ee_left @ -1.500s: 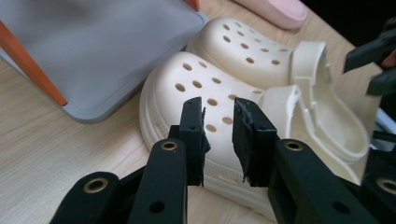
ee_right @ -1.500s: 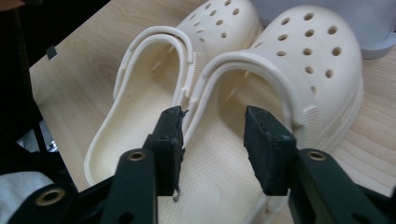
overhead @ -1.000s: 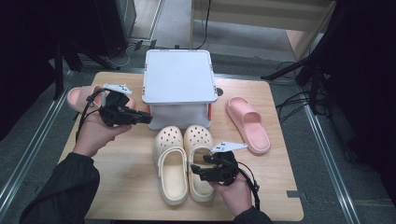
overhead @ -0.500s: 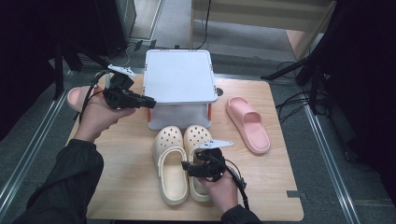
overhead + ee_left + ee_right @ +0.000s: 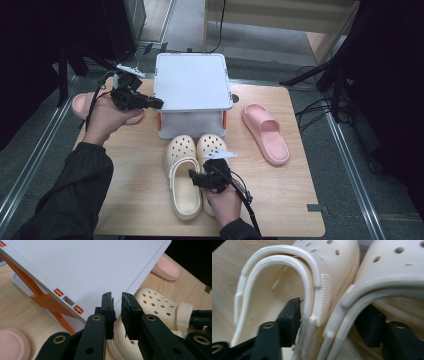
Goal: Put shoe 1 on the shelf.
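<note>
Two cream clogs (image 5: pixel 195 175) sit side by side at the table's (image 5: pixel 290 200) six o'clock, just in front of the white rack (image 5: pixel 191 95). The right gripper (image 5: pixel 197 178) straddles their touching inner walls, one jaw inside each clog; its jaws have just been closing, and whether the pads press yet I cannot tell. The left gripper (image 5: pixel 157 103), at ten o'clock, hovers at the rack's left edge, jaws nearly together after closing, holding nothing. Pink slippers lie at three (image 5: pixel 265 132) and nine o'clock (image 5: pixel 82 106).
</note>
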Available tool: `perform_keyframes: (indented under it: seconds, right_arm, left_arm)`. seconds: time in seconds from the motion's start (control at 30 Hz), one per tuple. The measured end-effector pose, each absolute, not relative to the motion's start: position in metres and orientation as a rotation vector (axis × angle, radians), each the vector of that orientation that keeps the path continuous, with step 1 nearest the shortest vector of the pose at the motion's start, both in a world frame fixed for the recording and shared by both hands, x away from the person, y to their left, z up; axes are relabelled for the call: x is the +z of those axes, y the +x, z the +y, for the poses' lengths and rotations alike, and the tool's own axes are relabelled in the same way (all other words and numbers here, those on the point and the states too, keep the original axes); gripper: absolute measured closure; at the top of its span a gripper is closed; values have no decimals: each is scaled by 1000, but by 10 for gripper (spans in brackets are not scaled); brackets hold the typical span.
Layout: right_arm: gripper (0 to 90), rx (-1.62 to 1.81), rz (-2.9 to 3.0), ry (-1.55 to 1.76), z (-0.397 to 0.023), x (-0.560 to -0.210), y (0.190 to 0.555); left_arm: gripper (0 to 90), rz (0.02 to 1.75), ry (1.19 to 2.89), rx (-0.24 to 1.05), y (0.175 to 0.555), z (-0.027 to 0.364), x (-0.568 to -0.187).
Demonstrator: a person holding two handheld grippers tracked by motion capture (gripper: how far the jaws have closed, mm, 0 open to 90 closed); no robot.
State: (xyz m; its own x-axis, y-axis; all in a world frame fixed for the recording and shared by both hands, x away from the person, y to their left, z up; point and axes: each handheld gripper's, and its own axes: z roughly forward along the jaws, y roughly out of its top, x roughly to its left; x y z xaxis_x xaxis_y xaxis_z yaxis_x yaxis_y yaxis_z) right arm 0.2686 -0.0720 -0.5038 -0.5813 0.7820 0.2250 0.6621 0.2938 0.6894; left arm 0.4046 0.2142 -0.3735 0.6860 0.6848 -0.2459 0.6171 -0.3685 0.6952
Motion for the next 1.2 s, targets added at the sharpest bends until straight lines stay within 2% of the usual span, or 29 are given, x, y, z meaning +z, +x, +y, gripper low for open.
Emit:
perform_keyframes:
  seconds: [0.2, 0.33, 0.53, 0.9, 1.2]
  right_arm:
    - [489, 1167, 2382, 1384, -71, -504, 270]
    - [531, 1159, 2384, 1409, -72, -503, 270]
    - [640, 1131, 2378, 1399, -77, -499, 269]
    - [663, 1110, 2394, 1389, -79, -496, 270]
    - [666, 1204, 2404, 1400, -86, -476, 283]
  left_arm:
    - [812, 982, 2090, 117, 405, 213, -376]
    - [851, 971, 2092, 135, 404, 212, -377]
    - [892, 990, 2096, 176, 404, 210, -376]
    - [897, 1002, 2074, 158, 405, 214, -379]
    - [897, 1012, 2068, 153, 405, 214, -379]
